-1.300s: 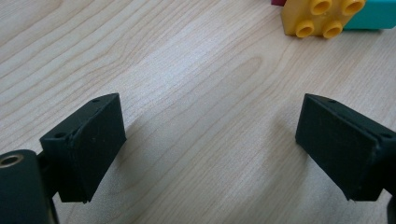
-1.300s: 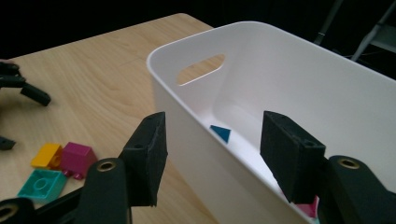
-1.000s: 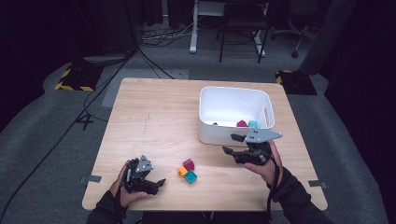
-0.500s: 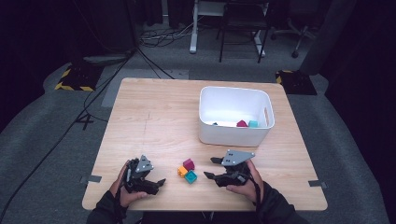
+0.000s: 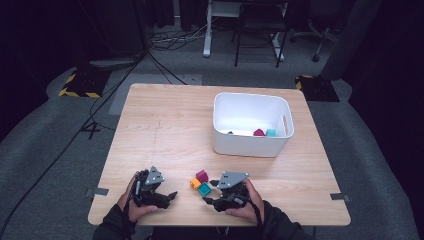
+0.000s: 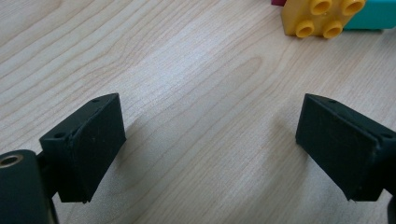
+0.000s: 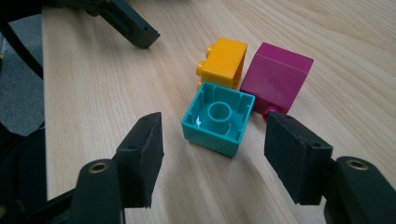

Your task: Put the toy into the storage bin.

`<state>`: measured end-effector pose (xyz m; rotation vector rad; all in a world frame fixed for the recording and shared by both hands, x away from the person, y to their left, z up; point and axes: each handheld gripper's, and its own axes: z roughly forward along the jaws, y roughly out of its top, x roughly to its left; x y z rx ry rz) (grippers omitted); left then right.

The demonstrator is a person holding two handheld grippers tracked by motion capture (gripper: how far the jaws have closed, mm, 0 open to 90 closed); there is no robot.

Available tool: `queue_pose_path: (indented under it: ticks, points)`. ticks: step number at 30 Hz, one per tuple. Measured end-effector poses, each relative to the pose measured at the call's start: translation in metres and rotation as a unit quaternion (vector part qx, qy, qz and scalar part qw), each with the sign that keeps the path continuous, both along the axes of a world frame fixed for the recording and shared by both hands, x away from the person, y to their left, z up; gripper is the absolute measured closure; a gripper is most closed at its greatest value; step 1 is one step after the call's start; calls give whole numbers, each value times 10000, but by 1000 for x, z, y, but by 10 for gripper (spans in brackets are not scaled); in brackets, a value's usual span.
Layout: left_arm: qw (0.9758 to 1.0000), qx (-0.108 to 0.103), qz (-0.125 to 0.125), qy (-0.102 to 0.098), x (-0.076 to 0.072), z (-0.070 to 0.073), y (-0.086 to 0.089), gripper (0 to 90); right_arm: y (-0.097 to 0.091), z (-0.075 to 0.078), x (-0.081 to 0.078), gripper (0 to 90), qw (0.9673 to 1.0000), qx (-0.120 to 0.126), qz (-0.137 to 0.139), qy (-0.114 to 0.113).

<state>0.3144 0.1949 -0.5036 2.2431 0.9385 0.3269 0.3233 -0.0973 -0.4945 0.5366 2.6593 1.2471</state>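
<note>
1. Now: reach step. Right hand-held gripper [image 7: 212, 154], jaws just been opening, nothing clamped, faces teal brick [image 7: 218, 117] near table [image 5: 165, 125] front edge.
2. Left hand-held gripper [image 6: 210, 144] open, empty.
3. Next: advance, straddle brick, close; likely carry to white bin [image 5: 250, 145].

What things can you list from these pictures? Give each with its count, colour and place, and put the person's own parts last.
table: one, light wood, middle of the high view.
bin: one, white, far right part of the table.
blocks in the bin: at least two, magenta and teal, by its near wall; a dark bit beside them is too small to tell.
teal block: one, hollow side up, just ahead of the right gripper.
orange block: one, on its side, behind the teal block.
magenta block: one, beside the orange block.
left gripper: black, fingers open, near left edge.
right gripper: black, fingers just opening, nothing between them yet.
</note>
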Motion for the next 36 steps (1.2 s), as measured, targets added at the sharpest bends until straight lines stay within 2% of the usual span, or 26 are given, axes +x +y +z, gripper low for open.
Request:
queue_pose_path:
  ticks: [3, 7, 8, 9, 10, 11, 13, 14, 19, 28, 29, 36]
  points:
    - [10000, 1, -3, -1, 0, 0, 0, 84, 5, -4, 4, 386, 9997, 37, -207, 123]
    - [10000, 2, -6, -3, 0, 0, 0, 84, 9, -5, 7, 399, 9996, -57, -259, 116]
    - [10000, 8, -9, 4, 0, 0, 0, 84, 10, -6, 6, 407, 9994, -53, -282, 196]
    - [10000, 6, -8, 2, 0, 0, 0, 84, 11, -7, 7, 418, 9995, -125, -264, 140]
    - [10000, 2, -6, -4, 0, 0, 0, 83, 12, -7, 6, 429, 9994, -83, -322, 134]
    - [10000, 4, -6, -2, 0, 0, 0, 84, 11, -7, 7, 444, 9995, -158, -273, 86]
    - [10000, 3, -5, -1, 0, 0, 0, 83, 11, -7, 6, 476, 9995, -116, -271, 142]
    - [10000, 3, -5, -1, 0, 0, 0, 84, 11, -6, 6, 526, 9995, -121, -268, 94]
    - [10000, 2, -4, 0, 0, 0, 0, 84, 8, -6, 5, 588, 9996, -78, -242, 117]
    - [10000, 7, 2, -6, 0, 0, 0, 84, -10, -3, 3, 595, 9995, -61, -251, 200]
    - [10000, 11, -3, -4, 0, 0, 0, 84, -13, -2, 4, 595, 9997, -49, -202, 150]
    - [10000, 12, -5, -4, 0, 0, 0, 84, -44, 15, 10, 596, 9987, 119, -493, 106]
